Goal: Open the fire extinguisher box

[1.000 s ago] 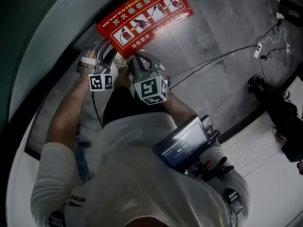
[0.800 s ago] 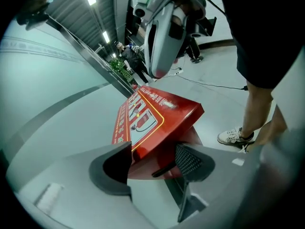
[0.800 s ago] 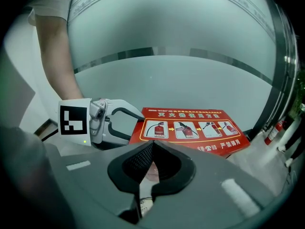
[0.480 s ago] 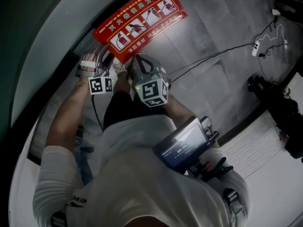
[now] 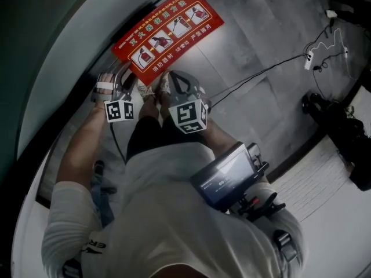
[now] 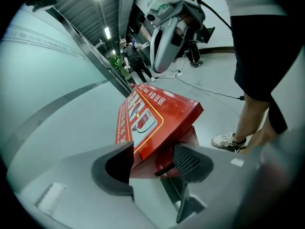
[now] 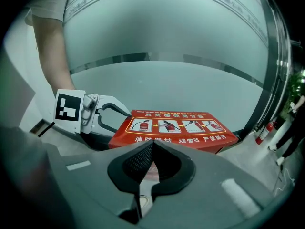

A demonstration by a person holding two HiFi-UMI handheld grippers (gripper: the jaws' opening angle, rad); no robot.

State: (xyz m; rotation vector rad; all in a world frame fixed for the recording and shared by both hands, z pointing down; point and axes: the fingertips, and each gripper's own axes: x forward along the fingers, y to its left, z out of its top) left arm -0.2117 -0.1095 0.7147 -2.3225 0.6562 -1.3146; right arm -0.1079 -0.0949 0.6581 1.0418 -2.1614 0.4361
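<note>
At the foot of the pale curved wall (image 5: 64,62), the head view shows the fire extinguisher box (image 5: 168,33) with its red instruction face up. Its far long edge runs close along that wall, so I have no room there. On the box's other long side the grey tiled floor (image 5: 261,109) lies open, crossed only by a thin cable (image 5: 261,71). My left gripper (image 5: 124,77) is at the box's near corner and my right gripper (image 5: 174,77) is just beside the near edge. Compared with a second ago, the right gripper has edged off from that corner along the edge. My own torso and the chest screen (image 5: 226,175) cover the floor nearer to me.

In the left gripper view, the tongs (image 6: 152,161) stand apart and have just been closing. The box's near corner (image 6: 157,113) sits between them. I cannot tell whether the pads touch it. The right gripper (image 6: 159,68) hangs above the box, and a shoe (image 6: 228,140) stands to the box's right.

In the right gripper view, the tongs (image 7: 150,149) are together at the tips with nothing clamped, just short of the box's long side (image 7: 176,128). The left gripper (image 7: 107,116) and its marker cube (image 7: 69,111) are at the box's left end. The jaws hide the lower part of the box.
</note>
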